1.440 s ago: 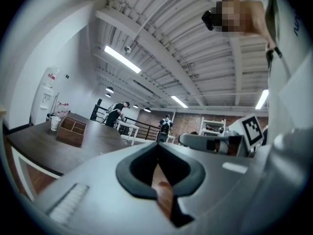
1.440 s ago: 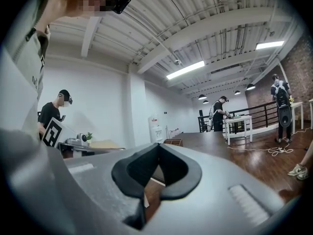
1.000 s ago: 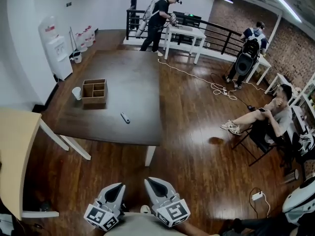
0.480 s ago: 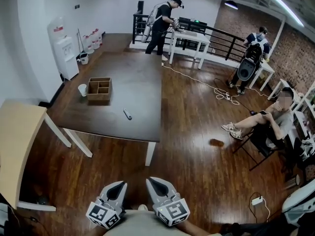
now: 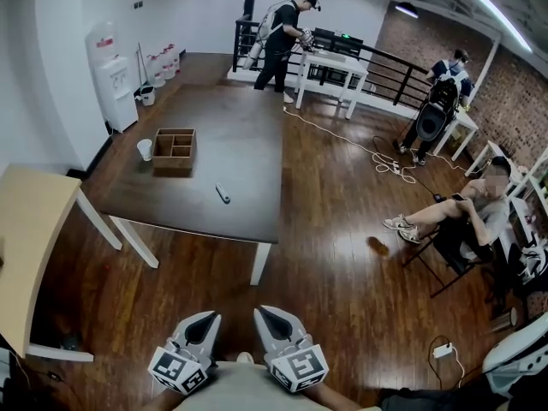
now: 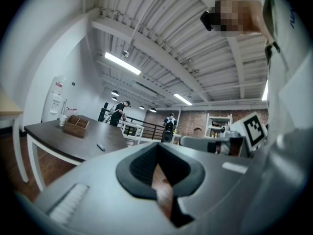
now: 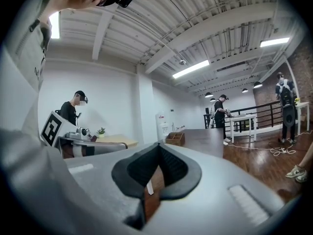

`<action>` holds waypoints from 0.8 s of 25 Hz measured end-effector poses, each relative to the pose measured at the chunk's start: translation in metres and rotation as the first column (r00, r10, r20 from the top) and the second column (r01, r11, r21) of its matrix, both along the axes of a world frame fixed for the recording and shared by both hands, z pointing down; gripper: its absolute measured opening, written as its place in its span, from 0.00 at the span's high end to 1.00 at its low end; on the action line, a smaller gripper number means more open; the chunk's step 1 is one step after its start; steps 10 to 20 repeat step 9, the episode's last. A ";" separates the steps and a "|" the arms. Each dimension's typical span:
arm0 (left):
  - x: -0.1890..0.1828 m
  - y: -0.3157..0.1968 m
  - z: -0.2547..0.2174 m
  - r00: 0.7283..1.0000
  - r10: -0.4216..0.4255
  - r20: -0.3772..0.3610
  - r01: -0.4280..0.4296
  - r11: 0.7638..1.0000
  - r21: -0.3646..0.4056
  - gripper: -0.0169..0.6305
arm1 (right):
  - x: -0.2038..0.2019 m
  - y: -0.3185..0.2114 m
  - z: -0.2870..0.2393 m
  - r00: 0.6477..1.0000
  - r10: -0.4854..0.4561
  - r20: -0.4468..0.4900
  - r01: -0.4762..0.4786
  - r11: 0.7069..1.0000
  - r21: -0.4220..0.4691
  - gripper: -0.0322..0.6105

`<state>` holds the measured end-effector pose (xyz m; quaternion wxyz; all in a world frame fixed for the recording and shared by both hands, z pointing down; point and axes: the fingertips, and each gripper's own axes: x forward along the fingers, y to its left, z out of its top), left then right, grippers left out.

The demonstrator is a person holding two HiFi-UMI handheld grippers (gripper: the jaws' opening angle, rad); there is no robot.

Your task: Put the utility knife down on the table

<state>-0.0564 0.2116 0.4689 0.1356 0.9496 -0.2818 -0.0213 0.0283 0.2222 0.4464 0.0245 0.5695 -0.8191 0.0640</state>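
The utility knife (image 5: 223, 193) is seen lying on the table (image 5: 240, 144) — the left gripper (image 5: 207, 318) and right gripper (image 5: 262, 313) are pressed together, empty.

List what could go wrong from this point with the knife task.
1. The utility knife already lies on the dark table, while the left claw and right claw are shut, empty and well away from it; going for it would likely only disturb it.
2. A white cable snakes over the floor right of the table, a possible trip hazard.
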 end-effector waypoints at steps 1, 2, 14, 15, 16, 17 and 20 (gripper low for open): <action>-0.001 -0.001 0.000 1.000 0.001 0.001 -0.001 1.000 0.000 0.99 | -0.001 -0.001 0.000 1.000 0.001 0.001 -0.001 1.000 0.000 0.95; -0.001 -0.002 0.000 1.000 0.002 0.003 -0.002 1.000 0.001 0.99 | -0.001 -0.002 0.000 1.000 0.003 0.003 -0.003 1.000 0.000 0.95; -0.006 -0.006 0.001 1.000 -0.001 0.001 0.001 1.000 0.002 0.99 | -0.003 -0.007 0.001 1.000 0.014 0.008 -0.014 1.000 0.004 0.95; -0.006 -0.006 0.001 1.000 -0.001 0.001 0.001 1.000 0.002 0.99 | -0.003 -0.007 0.001 1.000 0.014 0.008 -0.014 1.000 0.004 0.95; -0.006 -0.006 0.001 1.000 -0.001 0.001 0.001 1.000 0.002 0.99 | -0.003 -0.007 0.001 1.000 0.014 0.008 -0.014 1.000 0.004 0.95; -0.006 -0.006 0.001 1.000 -0.001 0.001 0.001 1.000 0.002 0.99 | -0.003 -0.007 0.001 1.000 0.014 0.008 -0.014 1.000 0.004 0.95; -0.006 -0.006 0.001 1.000 -0.001 0.001 0.001 1.000 0.002 0.99 | -0.003 -0.007 0.001 1.000 0.014 0.008 -0.014 1.000 0.004 0.95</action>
